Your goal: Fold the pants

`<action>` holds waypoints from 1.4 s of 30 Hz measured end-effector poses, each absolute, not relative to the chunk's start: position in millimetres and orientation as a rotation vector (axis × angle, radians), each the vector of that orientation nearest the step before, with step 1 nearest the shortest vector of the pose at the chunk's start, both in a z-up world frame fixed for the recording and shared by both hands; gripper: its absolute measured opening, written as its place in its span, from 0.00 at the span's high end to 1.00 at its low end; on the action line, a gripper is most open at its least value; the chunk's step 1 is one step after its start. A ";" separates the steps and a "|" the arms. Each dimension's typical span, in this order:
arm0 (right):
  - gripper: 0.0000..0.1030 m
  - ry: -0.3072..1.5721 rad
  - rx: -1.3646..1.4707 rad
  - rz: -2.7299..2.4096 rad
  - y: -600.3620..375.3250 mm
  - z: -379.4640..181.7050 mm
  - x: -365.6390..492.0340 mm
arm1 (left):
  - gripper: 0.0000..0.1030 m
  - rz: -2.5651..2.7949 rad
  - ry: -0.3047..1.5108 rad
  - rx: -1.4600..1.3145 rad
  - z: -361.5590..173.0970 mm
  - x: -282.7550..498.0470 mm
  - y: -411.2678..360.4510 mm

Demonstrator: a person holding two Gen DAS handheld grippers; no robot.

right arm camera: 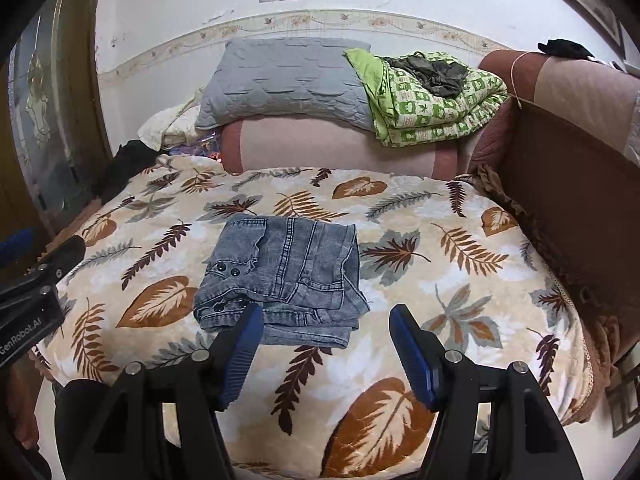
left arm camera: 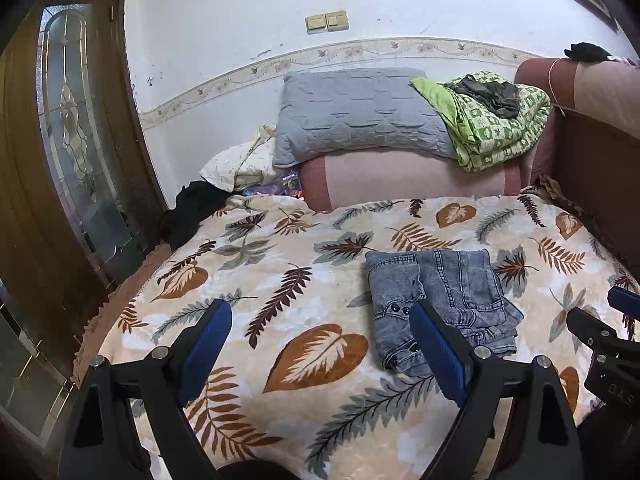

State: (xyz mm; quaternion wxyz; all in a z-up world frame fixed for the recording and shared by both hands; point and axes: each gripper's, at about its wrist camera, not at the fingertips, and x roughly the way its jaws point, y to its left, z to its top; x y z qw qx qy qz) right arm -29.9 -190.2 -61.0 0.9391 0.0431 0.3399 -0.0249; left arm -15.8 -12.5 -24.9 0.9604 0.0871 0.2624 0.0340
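Observation:
Grey-blue denim pants (left arm camera: pixel 436 300) lie folded into a compact bundle on the leaf-patterned blanket (left arm camera: pixel 280 280), buttons facing the near side. My left gripper (left arm camera: pixel 320 312) hovers open over the blanket, to the left of the bundle, its right finger overlapping the pants' near corner in view. Nothing sits between its blue pads. In the right wrist view the same pants (right arm camera: pixel 288 272) rest in front of my right gripper (right arm camera: pixel 326 316), which is open and empty just short of the bundle's near edge. The other gripper's black body shows at each view's side.
A grey pillow (left arm camera: pixel 352 116) and a green patterned quilt (left arm camera: pixel 496 120) are stacked on a pink bolster (left arm camera: pixel 400 180) at the back. A brown sofa arm (right arm camera: pixel 560 184) borders the right. A wooden door with glass (left arm camera: pixel 76 140) stands left. Dark clothing (left arm camera: pixel 192 208) lies by the wall.

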 end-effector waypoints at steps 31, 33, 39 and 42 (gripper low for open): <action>0.33 0.643 0.087 -0.059 -193.1 -54.7 -28.8 | 0.12 0.098 0.492 0.163 -18.9 -17.2 -13.8; 0.33 0.639 0.089 -0.062 -194.8 -54.9 -29.0 | 0.12 0.100 0.490 0.155 -18.9 -17.6 -13.0; 0.33 0.637 0.099 -0.071 -199.6 -56.2 -28.2 | 0.12 0.094 0.503 0.155 -23.2 -15.2 -14.6; 0.33 0.636 0.097 -0.074 -199.6 -56.8 -28.5 | 0.12 0.085 0.517 0.155 -26.5 -13.3 -16.3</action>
